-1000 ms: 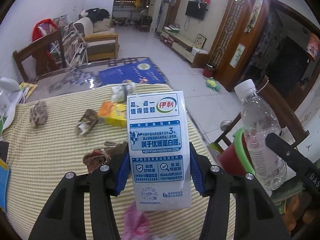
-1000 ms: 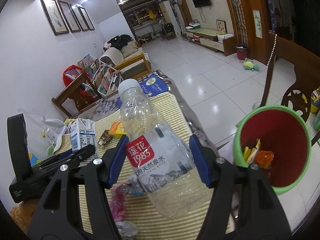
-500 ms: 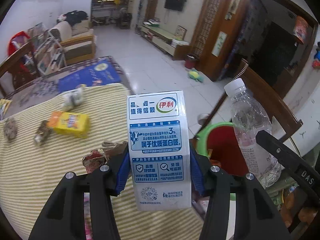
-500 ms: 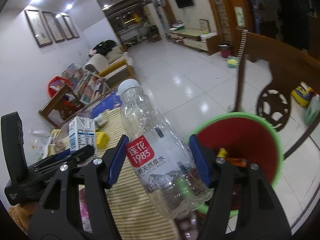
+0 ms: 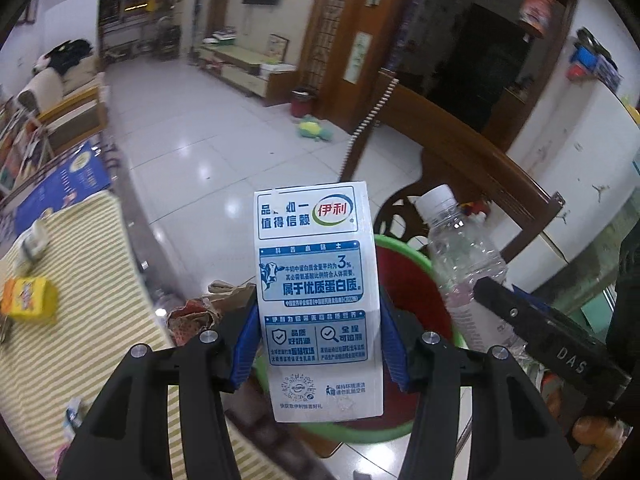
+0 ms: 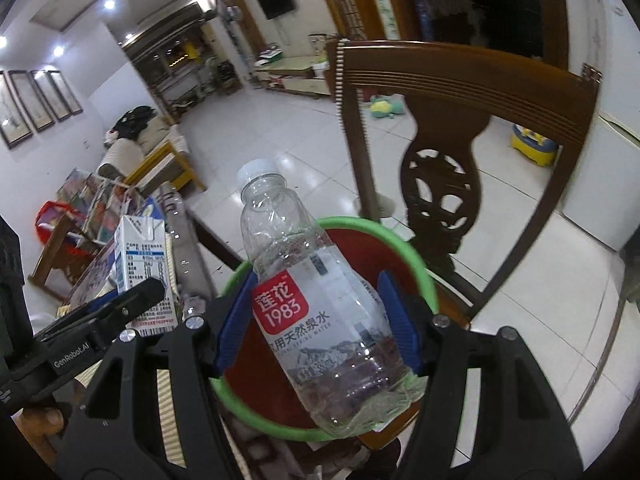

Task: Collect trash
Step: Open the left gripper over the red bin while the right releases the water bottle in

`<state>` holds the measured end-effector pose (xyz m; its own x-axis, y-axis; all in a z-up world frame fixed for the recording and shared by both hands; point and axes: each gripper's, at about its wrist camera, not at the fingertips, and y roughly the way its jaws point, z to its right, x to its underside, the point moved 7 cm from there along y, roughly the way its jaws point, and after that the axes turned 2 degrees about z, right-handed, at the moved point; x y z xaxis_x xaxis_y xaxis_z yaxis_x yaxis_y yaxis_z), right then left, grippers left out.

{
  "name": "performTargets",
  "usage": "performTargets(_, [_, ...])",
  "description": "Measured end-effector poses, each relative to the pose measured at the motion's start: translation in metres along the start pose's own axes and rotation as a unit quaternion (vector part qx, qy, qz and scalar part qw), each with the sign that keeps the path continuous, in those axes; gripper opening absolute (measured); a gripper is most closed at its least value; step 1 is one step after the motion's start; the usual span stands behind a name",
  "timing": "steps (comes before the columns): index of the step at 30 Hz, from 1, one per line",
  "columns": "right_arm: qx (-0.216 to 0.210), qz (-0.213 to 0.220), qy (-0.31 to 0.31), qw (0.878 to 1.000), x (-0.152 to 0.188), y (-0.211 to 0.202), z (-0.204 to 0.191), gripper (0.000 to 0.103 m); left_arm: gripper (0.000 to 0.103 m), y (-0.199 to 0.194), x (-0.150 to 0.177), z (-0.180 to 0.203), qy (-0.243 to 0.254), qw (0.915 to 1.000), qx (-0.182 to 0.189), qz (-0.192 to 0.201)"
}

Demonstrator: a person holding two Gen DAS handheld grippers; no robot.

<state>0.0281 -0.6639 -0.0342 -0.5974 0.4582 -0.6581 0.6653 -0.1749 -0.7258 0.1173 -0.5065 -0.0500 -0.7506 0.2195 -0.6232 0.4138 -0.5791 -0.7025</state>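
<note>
Hovering, newly carried off the striped table (image 5: 92,344): left gripper (image 5: 318,344) jaws pinching milk carton (image 5: 318,292), right gripper (image 6: 316,320) jaws pinching water bottle (image 6: 312,292), both now over red, green-rimmed bin (image 6: 416,268), lower centre; release seems due.

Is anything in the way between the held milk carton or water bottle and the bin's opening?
Nothing visible is. The milk carton in the left hand-held gripper and the water bottle in the right hand-held gripper both hang in front of the green-rimmed bin, whose mouth is uncovered.
</note>
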Motion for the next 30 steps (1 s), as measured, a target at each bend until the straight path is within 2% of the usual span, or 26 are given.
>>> performTargets(1, [0.003, -0.002, 0.002, 1.000, 0.000, 0.001, 0.003, 0.069, 0.055, 0.004, -0.002, 0.005, 0.005, 1.0000, 0.003, -0.002])
performTargets(2, [0.008, 0.000, 0.006, 1.000, -0.001, 0.001, 0.007, 0.075, 0.064, 0.006, -0.003, 0.006, 0.007, 1.0000, 0.002, -0.002])
performTargets(3, [0.010, 0.006, 0.010, 1.000, -0.001, -0.001, 0.009, 0.076, 0.072, 0.006, -0.004, 0.006, 0.009, 1.0000, 0.001, 0.000])
performTargets(9, [0.005, 0.009, 0.015, 1.000, -0.001, -0.003, 0.004, 0.077, 0.074, 0.003, -0.004, -0.007, 0.003, 0.9999, -0.007, 0.008])
performTargets(15, [-0.015, -0.004, -0.005, 1.000, 0.010, 0.002, -0.031, 0.080, 0.078, -0.017, 0.005, -0.038, -0.022, 0.9994, -0.021, 0.014])
performTargets(23, [-0.043, -0.031, -0.026, 0.998, 0.042, 0.009, -0.097, 0.085, 0.079, -0.059, 0.046, -0.116, -0.052, 0.9968, -0.060, 0.010])
performTargets(30, [-0.055, -0.043, -0.077, 0.995, 0.085, -0.002, -0.183, 0.091, 0.079, -0.115, 0.081, -0.205, -0.093, 0.9913, -0.090, 0.023])
